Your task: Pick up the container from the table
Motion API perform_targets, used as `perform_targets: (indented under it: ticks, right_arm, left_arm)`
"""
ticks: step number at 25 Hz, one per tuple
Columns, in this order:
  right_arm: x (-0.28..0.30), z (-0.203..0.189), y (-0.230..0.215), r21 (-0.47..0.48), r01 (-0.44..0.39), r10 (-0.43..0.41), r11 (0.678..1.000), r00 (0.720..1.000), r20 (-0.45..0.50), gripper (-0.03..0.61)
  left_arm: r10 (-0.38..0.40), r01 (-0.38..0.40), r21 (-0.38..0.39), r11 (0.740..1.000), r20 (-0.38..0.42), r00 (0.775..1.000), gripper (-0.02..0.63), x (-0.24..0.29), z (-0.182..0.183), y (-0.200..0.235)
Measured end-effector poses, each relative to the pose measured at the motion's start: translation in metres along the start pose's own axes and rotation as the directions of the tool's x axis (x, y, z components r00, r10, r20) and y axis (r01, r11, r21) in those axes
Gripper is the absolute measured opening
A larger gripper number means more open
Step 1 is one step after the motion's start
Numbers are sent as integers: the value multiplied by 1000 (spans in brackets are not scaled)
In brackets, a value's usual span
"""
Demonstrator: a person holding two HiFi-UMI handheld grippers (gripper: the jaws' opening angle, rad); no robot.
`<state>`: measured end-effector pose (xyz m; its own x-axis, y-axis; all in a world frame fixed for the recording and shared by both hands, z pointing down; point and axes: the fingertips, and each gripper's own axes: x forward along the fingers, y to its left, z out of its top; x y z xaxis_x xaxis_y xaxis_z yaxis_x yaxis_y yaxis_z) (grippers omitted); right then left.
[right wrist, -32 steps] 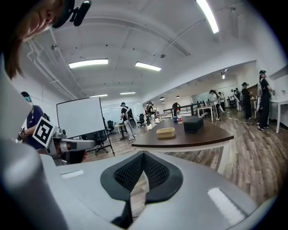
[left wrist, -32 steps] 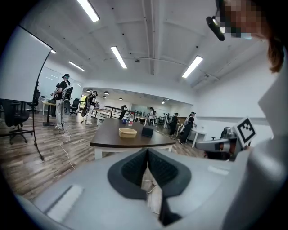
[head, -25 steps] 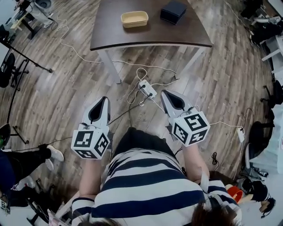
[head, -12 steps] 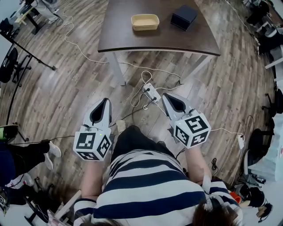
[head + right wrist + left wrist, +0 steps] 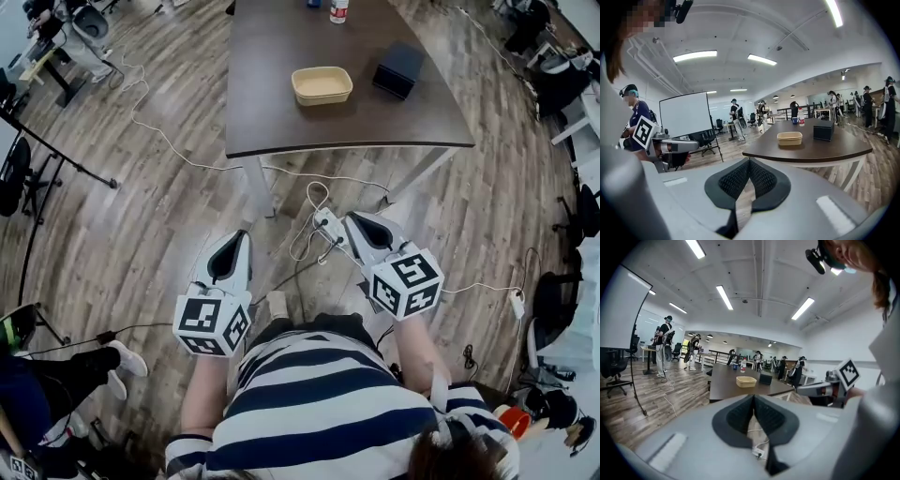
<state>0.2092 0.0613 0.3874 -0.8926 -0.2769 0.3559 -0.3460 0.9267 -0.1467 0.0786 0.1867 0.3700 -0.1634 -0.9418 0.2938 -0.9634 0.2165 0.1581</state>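
The container, a shallow beige tray, sits near the middle of the dark brown table; it also shows small and distant in the left gripper view and right gripper view. Both grippers hang well short of the table, over the wooden floor in front of the person's striped shirt. My left gripper is shut, its pads meeting at the tip with nothing between them. My right gripper is likewise shut and empty. Both point toward the table.
A black box stands right of the container, and a bottle at the table's far end. A power strip with white cables lies on the floor between grippers and table. Stands and chairs line the left; people stand in the background.
The table and container have drawn nearer and lower in the head view as the person walks toward them. Both grippers travel forward with the body, still shut.
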Motion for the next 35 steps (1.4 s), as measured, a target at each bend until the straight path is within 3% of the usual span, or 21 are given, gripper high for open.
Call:
perform_targets:
  ticks: [11, 17, 25, 35]
  right_arm:
    - [93, 25, 35, -22, 66, -67, 998, 997, -37, -3]
    - [126, 32, 29, -44, 93, -97, 995, 992, -75, 0]
    - [209, 60, -6, -78, 119, -123, 990, 991, -51, 42]
    - [337, 115, -85, -71, 183, -187, 981, 981, -59, 90]
  left_arm:
    - [-52, 54, 23, 998, -67, 996, 0, 27, 10, 101]
    - [-97, 97, -4, 995, -73, 993, 0, 56, 11, 126]
    - [-114, 115, 25, 993, -58, 992, 0, 120, 30, 183]
    - [-128, 134, 47, 990, -108, 986, 0, 227, 77, 258]
